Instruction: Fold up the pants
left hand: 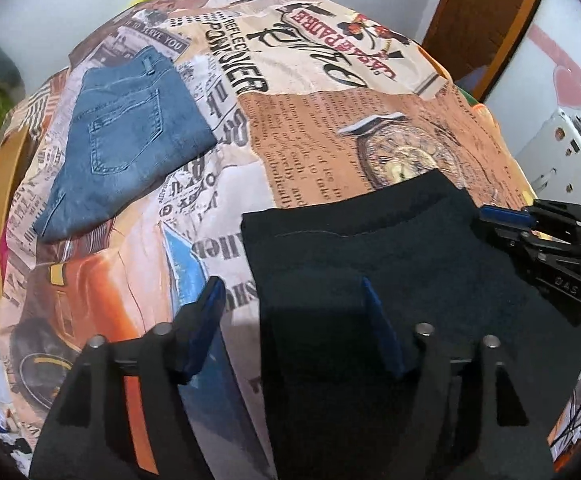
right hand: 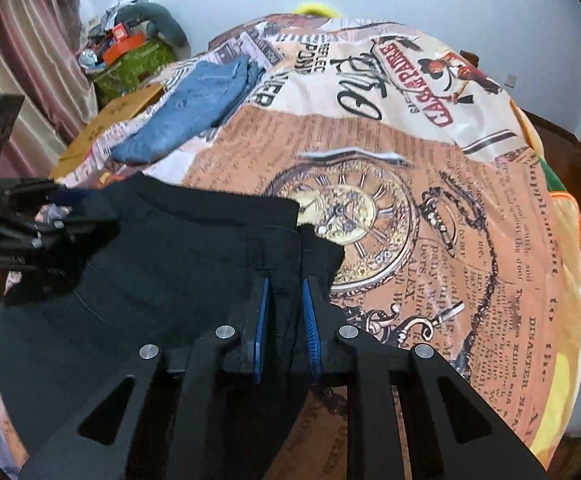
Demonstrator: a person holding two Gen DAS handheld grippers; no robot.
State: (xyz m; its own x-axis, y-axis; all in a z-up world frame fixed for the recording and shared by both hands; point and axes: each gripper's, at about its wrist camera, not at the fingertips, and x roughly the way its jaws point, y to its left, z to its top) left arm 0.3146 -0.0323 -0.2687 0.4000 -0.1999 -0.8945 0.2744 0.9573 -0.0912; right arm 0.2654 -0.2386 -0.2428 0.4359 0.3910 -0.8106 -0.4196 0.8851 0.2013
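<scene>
The right gripper (right hand: pixel 284 320) had its blue pads (right hand: pixel 259 320) pinched on a fold of the black pants (right hand: pixel 170 260), which lay spread on the bedspread (right hand: pixel 470 220) ahead and to its left. The left gripper (left hand: pixel 294 320) hung with jaws wide over the pants' left edge (left hand: pixel 370 240), one finger above the cloth. Folded jeans (left hand: pixel 130 136) lay well beyond, toward the far left.
</scene>
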